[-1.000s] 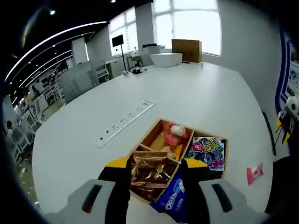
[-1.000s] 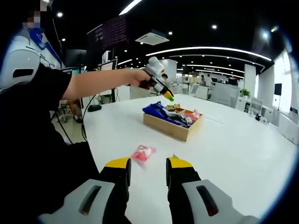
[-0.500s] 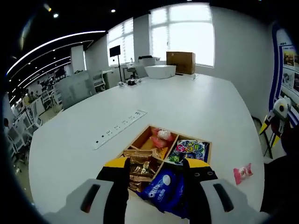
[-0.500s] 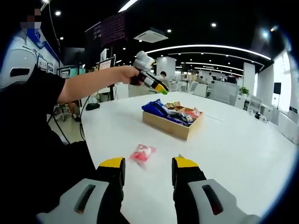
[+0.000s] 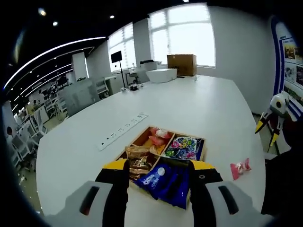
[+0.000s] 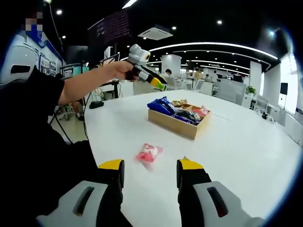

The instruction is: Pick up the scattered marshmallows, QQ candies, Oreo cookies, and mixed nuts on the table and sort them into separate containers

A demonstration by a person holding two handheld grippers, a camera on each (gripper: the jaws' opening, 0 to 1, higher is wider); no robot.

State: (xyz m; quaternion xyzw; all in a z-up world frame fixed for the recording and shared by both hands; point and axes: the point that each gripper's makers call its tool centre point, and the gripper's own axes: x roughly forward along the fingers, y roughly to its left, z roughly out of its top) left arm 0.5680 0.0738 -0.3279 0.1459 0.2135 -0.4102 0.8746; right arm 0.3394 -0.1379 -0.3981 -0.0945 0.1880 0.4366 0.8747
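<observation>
A wooden compartment box (image 5: 201,142) lies on the white table just beyond my left gripper (image 5: 158,166), which is open and holds nothing. Inside it are a brown nut packet (image 5: 138,159), blue Oreo packs (image 5: 163,180), a QQ candy bag (image 5: 182,147) and pink marshmallow packets (image 5: 156,137). One pink marshmallow packet (image 6: 148,153) lies loose on the table, right in front of my open right gripper (image 6: 150,166). The same packet (image 5: 240,168) sits right of the box. The box (image 6: 170,122) is farther back, with the left gripper (image 6: 150,78) raised above and left of it.
A recessed socket strip (image 5: 120,133) runs across the table left of the box. A cardboard carton (image 5: 182,64) and a white tub (image 5: 161,74) stand at the far end. A person's arm (image 6: 90,82) reaches over the table edge (image 6: 94,142). The right gripper (image 5: 271,120) shows at right.
My left gripper has drawn back and up from the box, leaving the nut packet in its compartment. The right gripper's jaws have spread a little wider toward the pink packet.
</observation>
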